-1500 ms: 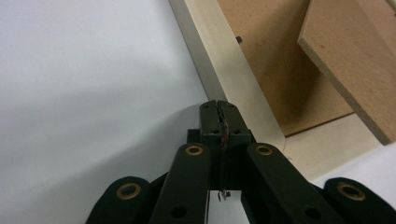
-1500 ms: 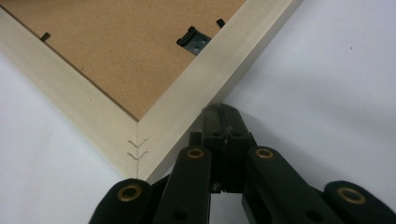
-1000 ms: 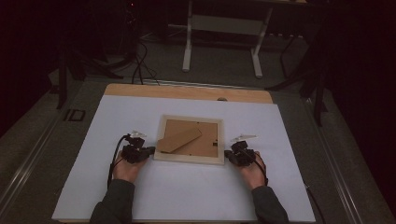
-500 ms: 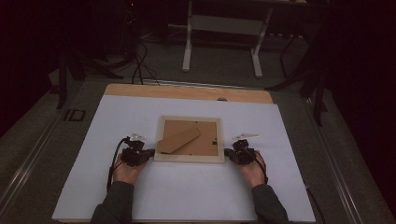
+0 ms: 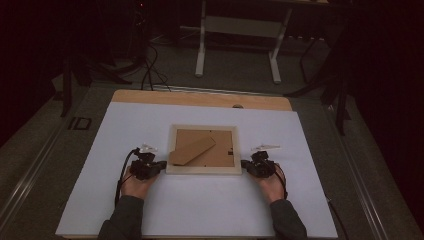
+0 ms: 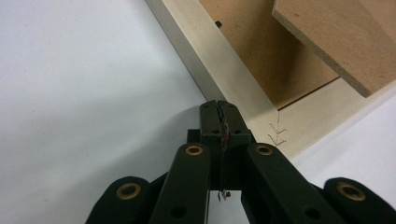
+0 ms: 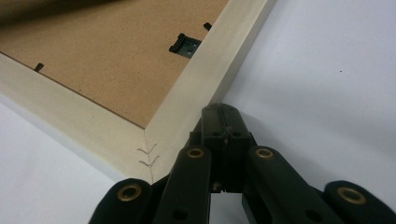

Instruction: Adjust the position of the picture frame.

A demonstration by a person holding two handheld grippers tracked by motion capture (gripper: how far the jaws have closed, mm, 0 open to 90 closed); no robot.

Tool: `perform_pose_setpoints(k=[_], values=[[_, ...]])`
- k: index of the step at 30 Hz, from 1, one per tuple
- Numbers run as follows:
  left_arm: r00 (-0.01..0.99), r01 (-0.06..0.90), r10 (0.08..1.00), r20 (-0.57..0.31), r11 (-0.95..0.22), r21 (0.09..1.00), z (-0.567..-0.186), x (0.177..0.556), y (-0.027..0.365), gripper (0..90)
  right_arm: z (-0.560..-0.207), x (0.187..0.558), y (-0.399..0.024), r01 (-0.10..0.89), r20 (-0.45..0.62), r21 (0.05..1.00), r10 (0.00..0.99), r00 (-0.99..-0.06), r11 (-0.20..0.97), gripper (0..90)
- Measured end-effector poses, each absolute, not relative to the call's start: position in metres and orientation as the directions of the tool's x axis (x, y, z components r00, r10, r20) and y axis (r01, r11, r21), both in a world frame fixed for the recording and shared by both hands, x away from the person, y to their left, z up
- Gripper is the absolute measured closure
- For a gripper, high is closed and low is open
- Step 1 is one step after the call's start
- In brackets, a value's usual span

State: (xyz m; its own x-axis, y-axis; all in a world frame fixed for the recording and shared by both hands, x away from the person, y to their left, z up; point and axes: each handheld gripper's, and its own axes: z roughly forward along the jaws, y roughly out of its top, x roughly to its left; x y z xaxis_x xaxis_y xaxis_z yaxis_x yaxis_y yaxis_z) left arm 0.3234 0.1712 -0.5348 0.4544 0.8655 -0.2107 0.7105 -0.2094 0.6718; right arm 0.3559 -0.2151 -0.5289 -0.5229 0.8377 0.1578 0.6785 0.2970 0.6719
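Observation:
A pale wooden picture frame (image 5: 170, 150) lies face down on the white table, its brown backing board and fold-out stand (image 5: 192, 149) facing up. My left gripper (image 5: 161, 165) sits at the frame's near left corner, jaws shut with nothing between them; in the left gripper view its tips (image 6: 219, 106) rest against the frame's pale edge (image 6: 219, 60). My right gripper (image 5: 244, 164) is at the near right corner, also shut and empty, its tips (image 7: 224, 112) beside the frame's side rail (image 7: 210, 74). A small black hanger clip (image 7: 185, 44) sits on the backing.
The white sheet (image 5: 125, 125) covers the table, with a strip of bare wood (image 5: 200, 98) along the far edge. Beyond it stand a metal table base (image 5: 237, 30) and cables on a dark floor. Both forearms enter from the bottom.

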Motion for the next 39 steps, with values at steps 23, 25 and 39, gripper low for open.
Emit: perform_pose_setpoints(k=[23, 25, 39], values=[[0.440, 0.700, 0.876, -0.196, -0.198, 0.686, -0.534, 0.324, 0.176, 83.8, -0.520, 0.352, -0.230, 0.633, 0.130, 0.726, 0.849, -0.512, 0.271, 86.1], [0.435, 0.699, 0.879, -0.196, -0.193, 0.688, -0.533, 0.324, 0.177, 83.3, -0.519, 0.352, -0.232, 0.629, 0.132, 0.731, 0.850, -0.511, 0.265, 85.3], [0.414, 0.674, 0.887, -0.205, -0.147, 0.724, -0.522, 0.322, 0.187, 78.2, -0.515, 0.351, -0.236, 0.623, 0.137, 0.739, 0.848, -0.511, 0.256, 81.4]])
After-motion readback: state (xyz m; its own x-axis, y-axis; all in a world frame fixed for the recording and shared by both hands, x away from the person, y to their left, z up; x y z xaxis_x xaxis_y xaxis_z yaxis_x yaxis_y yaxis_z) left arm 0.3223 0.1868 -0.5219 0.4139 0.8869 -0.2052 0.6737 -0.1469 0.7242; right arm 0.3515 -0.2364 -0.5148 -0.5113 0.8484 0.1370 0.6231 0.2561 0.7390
